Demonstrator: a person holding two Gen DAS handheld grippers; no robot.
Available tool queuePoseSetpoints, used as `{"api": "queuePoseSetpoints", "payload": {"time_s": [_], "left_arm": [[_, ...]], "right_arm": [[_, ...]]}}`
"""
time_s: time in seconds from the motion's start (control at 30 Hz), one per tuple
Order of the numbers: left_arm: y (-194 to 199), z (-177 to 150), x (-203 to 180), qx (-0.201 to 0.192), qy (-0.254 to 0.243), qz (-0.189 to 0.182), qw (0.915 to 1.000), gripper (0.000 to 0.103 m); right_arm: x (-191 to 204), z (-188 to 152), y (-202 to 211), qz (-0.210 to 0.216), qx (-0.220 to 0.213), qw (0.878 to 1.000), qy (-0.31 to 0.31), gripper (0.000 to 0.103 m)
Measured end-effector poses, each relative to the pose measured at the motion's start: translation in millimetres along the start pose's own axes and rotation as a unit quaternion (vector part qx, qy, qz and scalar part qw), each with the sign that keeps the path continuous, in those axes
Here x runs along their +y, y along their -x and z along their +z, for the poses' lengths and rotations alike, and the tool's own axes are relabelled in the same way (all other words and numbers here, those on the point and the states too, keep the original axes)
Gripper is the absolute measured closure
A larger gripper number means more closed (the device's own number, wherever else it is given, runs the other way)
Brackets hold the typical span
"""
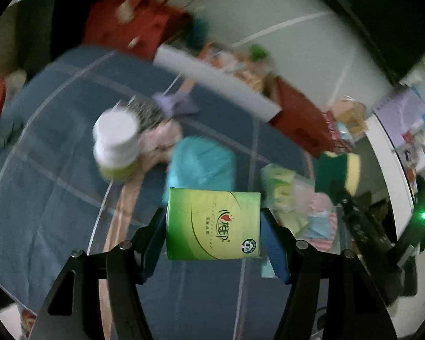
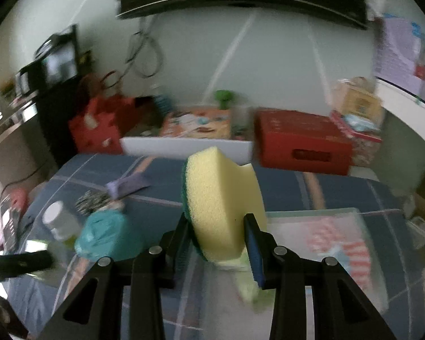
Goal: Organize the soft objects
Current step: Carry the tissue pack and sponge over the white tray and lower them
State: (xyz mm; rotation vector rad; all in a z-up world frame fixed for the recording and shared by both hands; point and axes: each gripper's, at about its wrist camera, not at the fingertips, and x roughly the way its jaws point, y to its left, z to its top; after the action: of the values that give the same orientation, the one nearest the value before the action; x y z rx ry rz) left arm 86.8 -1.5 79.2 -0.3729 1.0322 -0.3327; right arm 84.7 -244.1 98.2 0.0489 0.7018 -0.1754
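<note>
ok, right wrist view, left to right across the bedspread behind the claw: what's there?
White-capped bottle → teal bag → yellow-green sponge held in the right claw → clear tray with striped cloths.

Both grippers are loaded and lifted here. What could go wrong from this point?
1. The right gripper pinches the sponge only at its lower part, so it may twist or slip out.
2. The left gripper carries the green tissue pack above the upright white-capped bottle; a low swing might topple it.
</note>
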Motion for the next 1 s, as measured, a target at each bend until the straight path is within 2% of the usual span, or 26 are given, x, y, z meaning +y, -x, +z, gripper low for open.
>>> {"api": "queuePoseSetpoints", "payload": {"time_s": [0.1,0.27,0.47,0.6,0.77,1.0], "left_arm": [[-2,7,-33,-0.005,-0.045,-0.008,0.9989,0.037],[-41,14,-90,0.018,-0.109,-0.022,0.9936,0.037],[-102,14,-138,0.046,-0.155,-0.028,0.9865,0.037],[-135,9,-163,0.050,-0.185,-0.044,0.9805,0.037],[-174,-1,-180,0.066,-0.209,-0.055,0.9742,0.037],[-196,-13,-186,0.088,-0.222,-0.046,0.9700,0.037]], "right_arm": [[-31,1,-2,-0.046,-0.003,0.999,-0.023,0.064],[-91,-2,-6,-0.077,-0.007,0.992,-0.098,0.064],[-141,-17,-18,-0.081,-0.018,0.982,-0.172,0.064],[-151,-26,-32,-0.067,-0.016,0.978,-0.195,0.063],[-149,-30,-50,-0.066,0.010,0.979,-0.194,0.063],[-142,-31,-53,-0.082,0.031,0.980,-0.178,0.063]]}}
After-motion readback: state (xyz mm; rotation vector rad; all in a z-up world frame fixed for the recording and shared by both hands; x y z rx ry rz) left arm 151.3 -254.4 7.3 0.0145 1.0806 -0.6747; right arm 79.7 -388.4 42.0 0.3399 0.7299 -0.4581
